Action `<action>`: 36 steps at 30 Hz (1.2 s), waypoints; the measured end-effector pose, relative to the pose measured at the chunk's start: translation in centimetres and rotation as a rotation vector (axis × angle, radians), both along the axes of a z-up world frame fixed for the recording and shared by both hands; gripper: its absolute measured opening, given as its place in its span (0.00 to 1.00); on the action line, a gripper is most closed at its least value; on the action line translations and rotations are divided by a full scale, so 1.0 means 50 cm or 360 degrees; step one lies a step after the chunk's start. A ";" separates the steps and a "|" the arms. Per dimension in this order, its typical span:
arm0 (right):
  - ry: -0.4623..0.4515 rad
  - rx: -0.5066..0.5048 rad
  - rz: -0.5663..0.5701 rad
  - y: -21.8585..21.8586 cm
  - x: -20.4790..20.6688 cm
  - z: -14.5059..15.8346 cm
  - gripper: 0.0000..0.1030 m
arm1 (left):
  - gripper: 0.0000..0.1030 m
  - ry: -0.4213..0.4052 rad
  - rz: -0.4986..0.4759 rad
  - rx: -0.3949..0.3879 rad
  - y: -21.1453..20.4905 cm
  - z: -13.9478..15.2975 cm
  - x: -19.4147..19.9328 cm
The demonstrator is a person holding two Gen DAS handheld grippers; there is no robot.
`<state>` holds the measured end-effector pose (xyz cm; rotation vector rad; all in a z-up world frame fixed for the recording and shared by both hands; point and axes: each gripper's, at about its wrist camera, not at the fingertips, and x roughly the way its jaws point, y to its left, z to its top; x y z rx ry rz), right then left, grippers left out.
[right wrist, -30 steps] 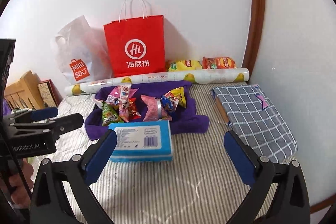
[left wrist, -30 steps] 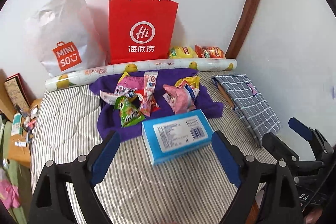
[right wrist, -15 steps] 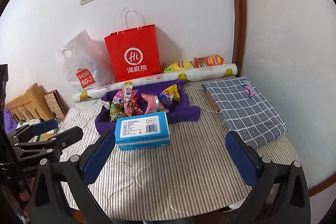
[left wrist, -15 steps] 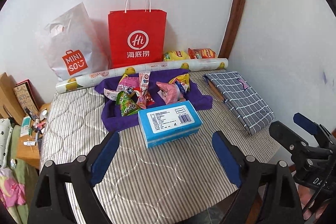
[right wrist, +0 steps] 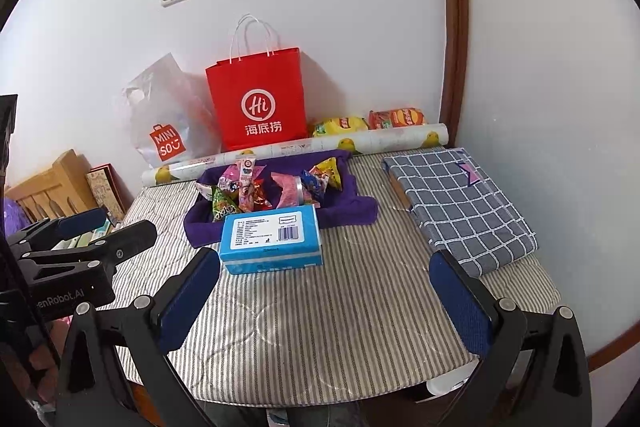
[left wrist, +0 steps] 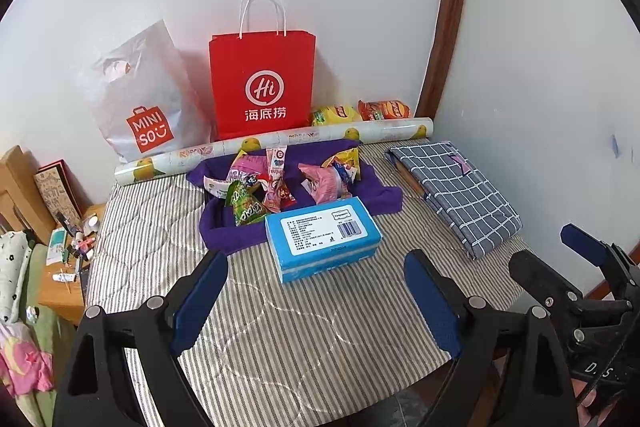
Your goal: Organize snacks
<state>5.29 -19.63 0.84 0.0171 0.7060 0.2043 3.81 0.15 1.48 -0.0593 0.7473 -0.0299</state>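
Left wrist view is showing the left gripper [left wrist: 316,297] hanging back over the near edge of the striped tabletop [left wrist: 280,327], jaws spread wide and holding nothing; the right gripper [right wrist: 324,297] is doing likewise, probably for a full look before choosing. The snack packets [left wrist: 280,183] are lying heaped on a purple cloth [left wrist: 380,193], just behind a blue box [left wrist: 322,237]. Bags are leaning against the white corner walls.

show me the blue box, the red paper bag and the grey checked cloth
blue box [left wrist: 322,227], left wrist view, on its white label
red paper bag [right wrist: 256,99], right wrist view, on its front
grey checked cloth [right wrist: 456,203], right wrist view, on its top
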 end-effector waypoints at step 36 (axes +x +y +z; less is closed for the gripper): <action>-0.0017 0.0005 0.0002 -0.004 -0.014 0.007 1.00 | 0.87 -0.0008 -0.0002 0.0000 -0.005 0.005 -0.007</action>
